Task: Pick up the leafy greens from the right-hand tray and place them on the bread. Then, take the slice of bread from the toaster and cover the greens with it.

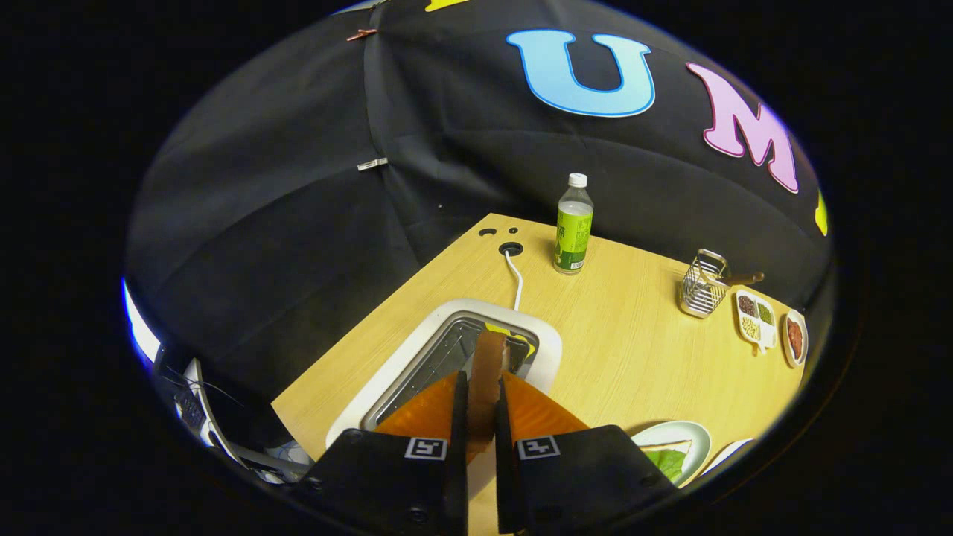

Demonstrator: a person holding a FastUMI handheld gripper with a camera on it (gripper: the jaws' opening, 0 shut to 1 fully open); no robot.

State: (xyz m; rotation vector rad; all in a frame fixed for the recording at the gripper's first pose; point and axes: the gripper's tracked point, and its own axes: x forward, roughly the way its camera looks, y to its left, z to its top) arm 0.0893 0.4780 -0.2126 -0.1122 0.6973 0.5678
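Sitting at the near left corner of the wooden table, the white toaster has its slot open toward the camera, and a white cord runs from its far side, at about twelve o'clock, up to a round hole in the tabletop. Rising out of that slot is the brown slice of bread, held edge-on and upright. The gripper is closed on it: its two fingers stand nearly together with the slice squeezed in the narrow gap between them, one finger pressing on each face, and the slice's top edge pokes out just ahead of the fingertips toward twelve o'clock.

From the gripper, at roughly one o'clock and well apart, a clear bottle with a green label and white cap stands upright near the table's far edge. Farther round at two o'clock sits a small wire basket, with a white divided dish of seasonings just beside it and a small dish holding something red next along. At about four o'clock, close beside the right finger, a white plate carries a lower piece of bread with the leafy greens lying on top of it.
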